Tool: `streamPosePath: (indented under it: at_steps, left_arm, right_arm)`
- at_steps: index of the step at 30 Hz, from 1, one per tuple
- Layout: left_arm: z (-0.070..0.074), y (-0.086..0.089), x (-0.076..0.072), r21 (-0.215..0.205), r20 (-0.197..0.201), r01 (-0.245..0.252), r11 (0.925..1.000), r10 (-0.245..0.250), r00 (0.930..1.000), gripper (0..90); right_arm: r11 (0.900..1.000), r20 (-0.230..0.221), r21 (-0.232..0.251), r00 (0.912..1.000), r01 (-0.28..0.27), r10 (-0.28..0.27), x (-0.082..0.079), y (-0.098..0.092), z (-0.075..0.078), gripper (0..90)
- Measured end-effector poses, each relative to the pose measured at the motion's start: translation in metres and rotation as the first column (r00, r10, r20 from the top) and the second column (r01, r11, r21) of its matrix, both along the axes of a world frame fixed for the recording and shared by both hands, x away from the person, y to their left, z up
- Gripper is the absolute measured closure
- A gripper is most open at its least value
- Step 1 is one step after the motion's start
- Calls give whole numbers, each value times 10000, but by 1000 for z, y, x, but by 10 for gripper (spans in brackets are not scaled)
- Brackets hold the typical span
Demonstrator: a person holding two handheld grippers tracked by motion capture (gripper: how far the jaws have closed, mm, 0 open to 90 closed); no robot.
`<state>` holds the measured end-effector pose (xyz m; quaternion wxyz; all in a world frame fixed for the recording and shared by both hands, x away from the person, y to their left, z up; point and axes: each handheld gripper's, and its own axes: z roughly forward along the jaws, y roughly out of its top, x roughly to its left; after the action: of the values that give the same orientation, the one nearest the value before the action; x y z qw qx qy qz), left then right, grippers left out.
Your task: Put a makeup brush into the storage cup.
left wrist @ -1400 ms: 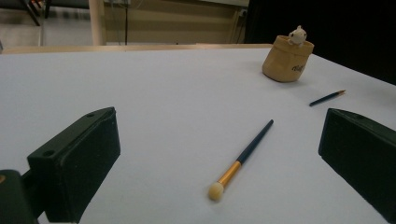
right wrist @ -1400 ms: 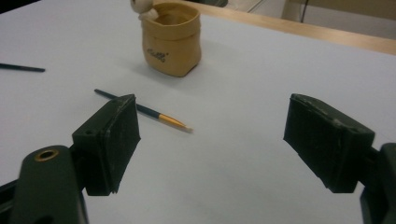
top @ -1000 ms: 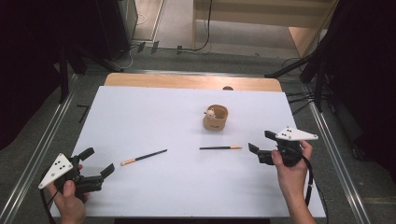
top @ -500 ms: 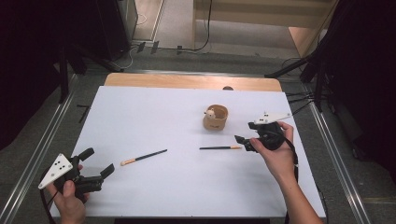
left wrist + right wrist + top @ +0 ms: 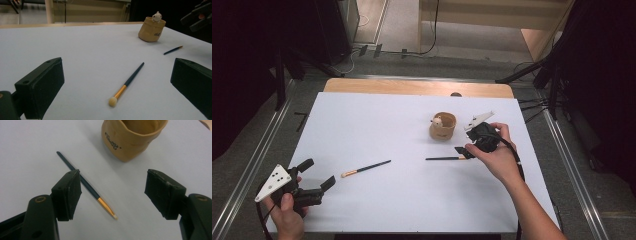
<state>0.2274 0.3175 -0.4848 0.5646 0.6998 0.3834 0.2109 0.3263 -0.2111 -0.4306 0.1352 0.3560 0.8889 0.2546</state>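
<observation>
A thin dark brush (image 5: 443, 158) with a gold ferrule lies on the white table right of centre. My right gripper (image 5: 467, 145) hovers over its ferrule end, pointing down. In the right gripper view the thin brush (image 5: 85, 183) lies on the sheet below the right gripper (image 5: 113, 183); its jaws are open, have just been closing a little, and touch nothing. A thicker brush (image 5: 364, 168) with a cream tip lies left of centre. My left gripper (image 5: 318, 173) rests open at the near left. The thicker brush (image 5: 127, 83) lies a short way ahead of the left gripper (image 5: 115, 67).
A tan cup (image 5: 443, 126) with a small white figure on its rim stands just beyond the thin brush, close to the right gripper. The white table (image 5: 377, 120) has a wooden strip along its far edge. Metal rails run along the floor on both sides.
The right hand has moved left from the table's right side to the thin brush's ferrule end and tipped its gripper downward. The left gripper and both brushes have stayed put.
</observation>
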Motion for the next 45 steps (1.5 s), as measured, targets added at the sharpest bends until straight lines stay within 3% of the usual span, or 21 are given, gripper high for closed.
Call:
streamPosePath:
  at_steps: [8, 10, 15, 18, 25, 34, 36, 37, 38, 39, 42, 45]
  left_arm:
    - [0, 0, 0, 9, 2, 5, 10000, -5, 10000, 0]
    - [0, 0, 0, 3, 6, -9, 10000, 9, 10000, 0]
    - [0, 1, 0, 5, 6, 5, 10000, -5, 10000, 0]
    - [0, 1, 0, 19, 4, 16, 10000, -16, 10000, 0]
    - [0, 1, 0, -31, 46, -27, 10000, 27, 10000, 0]
    - [0, 1, 0, -24, 3, 23, 10000, -23, 10000, 0]
    - [0, 1, 0, -22, 11, 14, 10000, -14, 10000, 0]
    - [0, 1, 0, -35, 17, 12, 10000, -12, 10000, 0]
    - [0, 1, 0, -47, 28, 1, 10000, -1, 10000, 0]
    - [0, 1, 0, -55, 27, -4, 10000, 4, 10000, 0]
    - [0, 1, 0, -63, 9, -3, 10000, 3, 10000, 0]
    - [0, 1, 0, -43, 7, 8, 10000, -8, 10000, 0]
  right_arm:
    - [9966, -749, -686, 9964, -456, 404, 13, 10, -6, 326]
    - [9902, -894, -1175, 9939, -753, 650, 17, 15, -9, 329]
    - [9786, -951, -1760, 9913, -1067, 910, 22, 23, -15, 346]
    - [9748, -1049, -1899, 9896, -1167, 980, 24, 25, -18, 360]
    - [9646, -1865, -2212, 9771, -1433, 1023, 30, 28, -27, 432]
    - [9508, -2094, -2538, 9698, -1775, 1251, 35, 33, -39, 442]
    - [9509, -2316, -2455, 9639, -1885, 1313, 38, 32, -43, 511]
    - [9397, -2331, -2787, 9632, -1982, 1340, 39, 33, -46, 547]
    - [9397, -2331, -2787, 9632, -1982, 1340, 39, 33, -46, 547]
    - [9310, -2304, -3003, 9629, -2075, 1403, 40, 34, -48, 558]
    - [9428, -2690, -2594, 9533, -2094, 1377, 42, 31, -50, 613]
    - [9486, -2858, -2303, 9469, -2172, 1474, 44, 28, -50, 659]
